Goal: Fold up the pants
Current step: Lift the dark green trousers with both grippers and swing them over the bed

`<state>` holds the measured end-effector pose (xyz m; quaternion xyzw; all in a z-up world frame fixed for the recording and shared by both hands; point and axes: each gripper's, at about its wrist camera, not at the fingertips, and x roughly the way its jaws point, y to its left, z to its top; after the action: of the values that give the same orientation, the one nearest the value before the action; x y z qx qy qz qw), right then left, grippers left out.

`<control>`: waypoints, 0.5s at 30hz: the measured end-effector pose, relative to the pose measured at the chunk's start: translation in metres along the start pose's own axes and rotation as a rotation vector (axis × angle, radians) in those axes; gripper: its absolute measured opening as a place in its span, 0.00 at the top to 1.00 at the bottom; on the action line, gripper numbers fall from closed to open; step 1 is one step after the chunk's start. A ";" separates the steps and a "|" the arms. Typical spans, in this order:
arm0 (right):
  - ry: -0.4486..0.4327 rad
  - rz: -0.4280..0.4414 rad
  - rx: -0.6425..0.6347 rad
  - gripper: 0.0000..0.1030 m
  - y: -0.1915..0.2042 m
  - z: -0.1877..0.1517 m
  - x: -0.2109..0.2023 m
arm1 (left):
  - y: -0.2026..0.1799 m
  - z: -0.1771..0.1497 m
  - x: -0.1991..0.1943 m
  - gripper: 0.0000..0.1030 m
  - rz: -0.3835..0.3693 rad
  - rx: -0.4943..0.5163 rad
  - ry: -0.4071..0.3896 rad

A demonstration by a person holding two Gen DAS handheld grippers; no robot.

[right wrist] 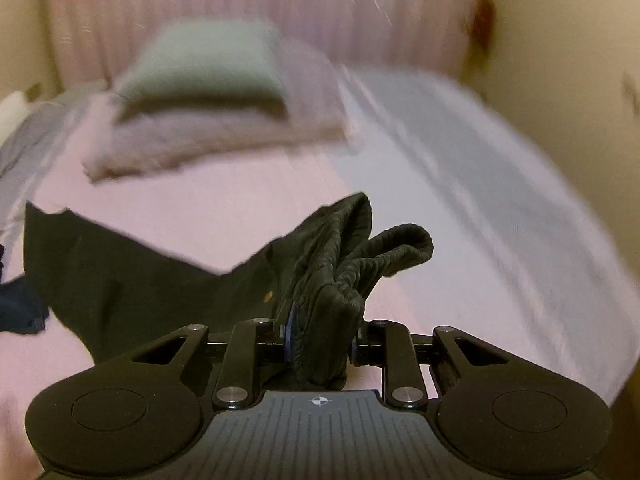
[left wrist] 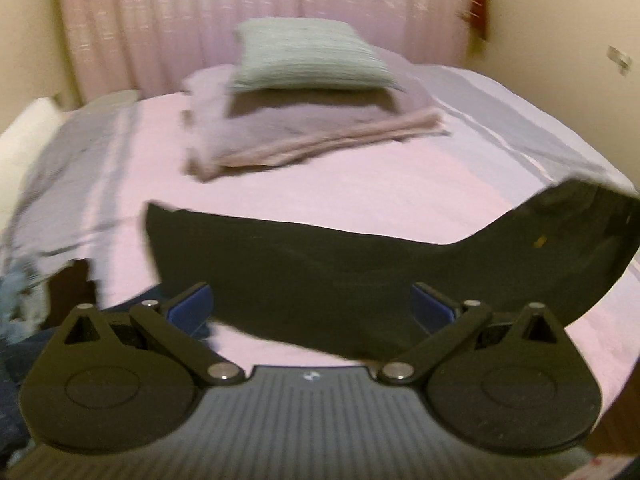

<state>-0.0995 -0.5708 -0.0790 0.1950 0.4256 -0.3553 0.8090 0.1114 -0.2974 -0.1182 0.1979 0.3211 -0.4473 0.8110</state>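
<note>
Black pants (left wrist: 360, 264) stretch across the pink bed sheet (left wrist: 340, 184), with their right end lifted off the bed. My left gripper (left wrist: 312, 304) stands wide open over the near edge of the cloth, and its blue pads (left wrist: 192, 306) are far apart, pressing on nothing. In the right wrist view, my right gripper (right wrist: 320, 340) is shut on the bunched ribbed waistband (right wrist: 352, 252) of the pants (right wrist: 140, 276). The rest of the cloth trails left onto the sheet. Both views are blurred.
A grey-green pillow (left wrist: 308, 56) lies on a folded mauve blanket (left wrist: 304, 128) at the far end of the bed. Pink curtains (left wrist: 240, 8) hang behind it. A dark blue garment (right wrist: 20, 308) lies at the bed's left edge. A cream wall (right wrist: 560, 80) runs along the right.
</note>
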 end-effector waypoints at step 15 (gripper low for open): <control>0.103 0.058 -0.015 0.46 -0.102 -0.040 0.042 | -0.153 0.021 0.152 0.00 -0.366 0.422 0.113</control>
<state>-0.1805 -0.6314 -0.1380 0.2194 0.4634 -0.3181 0.7975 0.0478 -0.4813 -0.2145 0.3256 0.2959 -0.6315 0.6385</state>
